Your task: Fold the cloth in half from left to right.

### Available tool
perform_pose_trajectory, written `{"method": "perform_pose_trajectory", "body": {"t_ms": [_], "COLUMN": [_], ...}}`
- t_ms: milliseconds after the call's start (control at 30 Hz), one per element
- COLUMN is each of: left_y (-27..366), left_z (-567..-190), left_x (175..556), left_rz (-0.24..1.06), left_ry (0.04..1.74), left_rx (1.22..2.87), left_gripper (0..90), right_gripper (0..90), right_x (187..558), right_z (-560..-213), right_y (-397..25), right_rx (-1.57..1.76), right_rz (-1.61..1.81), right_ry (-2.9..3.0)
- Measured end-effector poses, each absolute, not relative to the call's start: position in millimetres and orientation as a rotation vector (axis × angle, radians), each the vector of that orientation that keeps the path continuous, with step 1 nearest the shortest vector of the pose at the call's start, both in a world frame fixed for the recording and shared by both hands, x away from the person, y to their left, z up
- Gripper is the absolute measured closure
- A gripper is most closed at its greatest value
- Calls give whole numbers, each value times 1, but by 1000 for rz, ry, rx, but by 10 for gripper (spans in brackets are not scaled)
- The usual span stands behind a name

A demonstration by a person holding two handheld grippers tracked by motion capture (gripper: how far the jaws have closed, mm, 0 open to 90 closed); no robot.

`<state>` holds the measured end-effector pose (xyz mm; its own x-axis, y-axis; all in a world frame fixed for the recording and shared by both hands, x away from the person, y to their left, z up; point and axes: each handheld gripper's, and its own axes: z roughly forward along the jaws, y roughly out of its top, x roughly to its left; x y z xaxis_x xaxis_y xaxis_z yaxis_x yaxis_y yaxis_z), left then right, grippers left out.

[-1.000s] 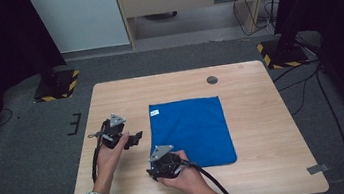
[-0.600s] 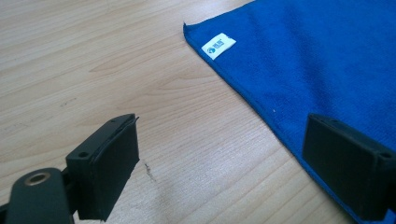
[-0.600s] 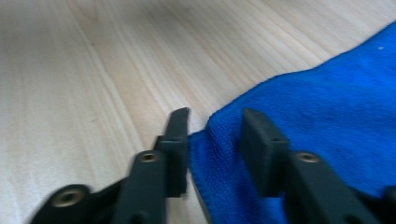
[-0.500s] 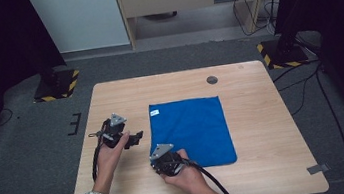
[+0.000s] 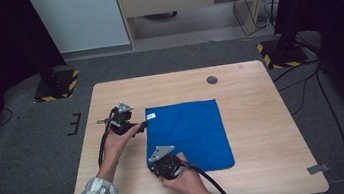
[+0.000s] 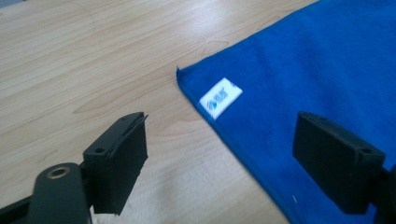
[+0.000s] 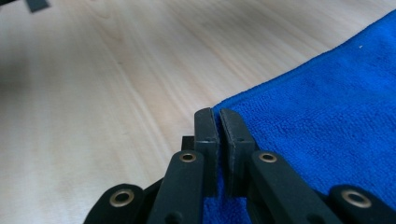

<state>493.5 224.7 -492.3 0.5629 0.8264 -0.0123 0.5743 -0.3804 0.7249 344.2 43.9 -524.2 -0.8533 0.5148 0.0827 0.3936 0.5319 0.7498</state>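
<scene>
A flat, rectangular blue microfibre cloth (image 5: 188, 135) lies spread on the light wooden desk (image 5: 263, 115), slightly toward the desk's 6 o'clock side of centre. A small white sewn label (image 6: 220, 97) sits on the cloth just inside its 10 o'clock corner. The left hand-held gripper (image 5: 139, 126) rests at 9 o'clock of the cloth; in the left gripper view its two black jaws stand wide apart and released, one over bare wood, the other over blue fabric, with the labelled corner between and beyond them. The right hand-held gripper (image 7: 218, 135) is at the cloth's 7 o'clock corner; its jaws are clenched together at the cloth's edge, though whether fabric lies between them cannot be told. A small dark round disc (image 5: 212, 79) lies on the desk at 12 o'clock of the cloth, well apart from it.
</scene>
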Motion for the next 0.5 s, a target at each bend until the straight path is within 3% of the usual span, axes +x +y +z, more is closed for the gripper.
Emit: {"method": "perform_pose_trajectory", "body": {"t_ms": [233,500], "left_y": [224,224], "left_z": [-500,-517], "left_x": [518,527], "left_rz": [496,508], "left_ry": [1140,1171], "left_rx": [2042,2051], "left_gripper": [309,349], "right_gripper": [865,863], "right_x": [335,331], "right_z": [-525,-527], "right_y": [51,54], "right_rx": [751,754], "right_rz": [1246,1244], "right_ry": [2639,2635]}}
